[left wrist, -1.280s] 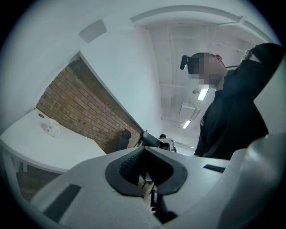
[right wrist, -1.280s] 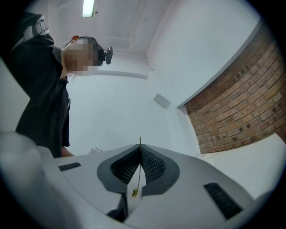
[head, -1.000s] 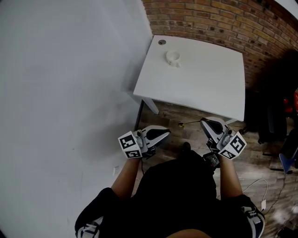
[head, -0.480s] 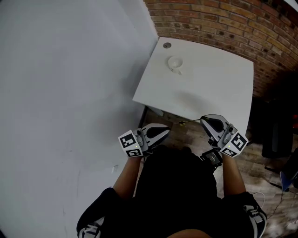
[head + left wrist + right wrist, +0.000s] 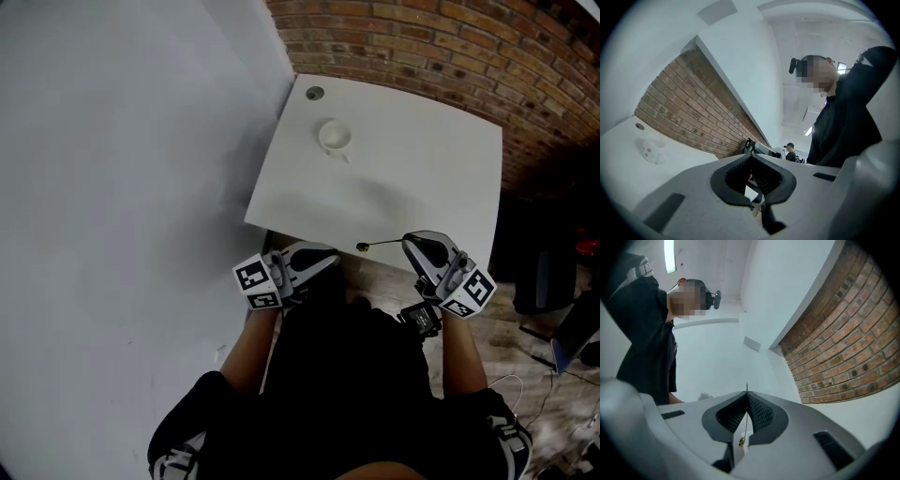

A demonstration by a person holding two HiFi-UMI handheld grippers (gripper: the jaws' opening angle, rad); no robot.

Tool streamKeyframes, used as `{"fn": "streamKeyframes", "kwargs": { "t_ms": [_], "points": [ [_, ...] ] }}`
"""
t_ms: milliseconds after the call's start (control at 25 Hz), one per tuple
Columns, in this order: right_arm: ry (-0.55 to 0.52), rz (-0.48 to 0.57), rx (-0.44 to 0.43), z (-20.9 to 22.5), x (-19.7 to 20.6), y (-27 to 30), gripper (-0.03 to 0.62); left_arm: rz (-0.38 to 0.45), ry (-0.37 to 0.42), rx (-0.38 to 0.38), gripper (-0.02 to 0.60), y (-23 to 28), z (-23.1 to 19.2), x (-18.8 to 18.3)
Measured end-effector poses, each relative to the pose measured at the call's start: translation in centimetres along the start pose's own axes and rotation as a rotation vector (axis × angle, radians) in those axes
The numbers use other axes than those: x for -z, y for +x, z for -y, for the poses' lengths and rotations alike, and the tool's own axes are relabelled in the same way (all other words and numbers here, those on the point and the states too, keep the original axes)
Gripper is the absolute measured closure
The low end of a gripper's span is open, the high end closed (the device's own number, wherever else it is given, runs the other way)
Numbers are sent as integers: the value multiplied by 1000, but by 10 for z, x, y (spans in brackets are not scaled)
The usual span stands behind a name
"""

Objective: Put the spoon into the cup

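Observation:
A white cup stands near the far left corner of the white table; in the left gripper view this cup is small and far off. My right gripper is shut on a thin gold spoon, which sticks out to the left over the table's near edge. Edge-on between the pads, the spoon shows in the right gripper view, where the right gripper points at wall and ceiling. My left gripper hovers at the near edge, jaws together and empty, and the left gripper faces the brick wall.
A small grey disc sits in the table's far left corner. A brick wall runs behind the table and a white wall along its left. Dark objects and a cable lie on the wooden floor at the right.
Both grippers have come forward from over the floor to the table's near edge, the right still carrying the spoon. The table and cup now lie nearer in the head view.

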State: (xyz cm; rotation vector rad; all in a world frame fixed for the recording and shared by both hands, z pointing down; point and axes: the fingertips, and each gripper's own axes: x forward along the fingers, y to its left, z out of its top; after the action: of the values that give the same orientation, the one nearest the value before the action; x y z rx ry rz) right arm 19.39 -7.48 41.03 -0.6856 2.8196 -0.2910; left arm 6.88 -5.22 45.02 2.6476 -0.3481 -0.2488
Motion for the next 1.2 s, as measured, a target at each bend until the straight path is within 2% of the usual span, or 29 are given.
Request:
{"fn": "streamKeyframes", "kwargs": {
  "t_ms": [400,680,960,1200],
  "points": [
    [-46,-32,90,70,-20,88,585,-19,-41,130,566,5,-104,-58],
    [-79,-37,159,105,-23,155,585,-32,-65,174,566,-20,-166,-76],
    [-95,-50,195,132,-15,182,585,-17,-57,115,566,-42,-209,-74],
    [-91,-23,250,163,-14,191,585,-8,-65,59,566,-56,-235,-76]
  ]
}}
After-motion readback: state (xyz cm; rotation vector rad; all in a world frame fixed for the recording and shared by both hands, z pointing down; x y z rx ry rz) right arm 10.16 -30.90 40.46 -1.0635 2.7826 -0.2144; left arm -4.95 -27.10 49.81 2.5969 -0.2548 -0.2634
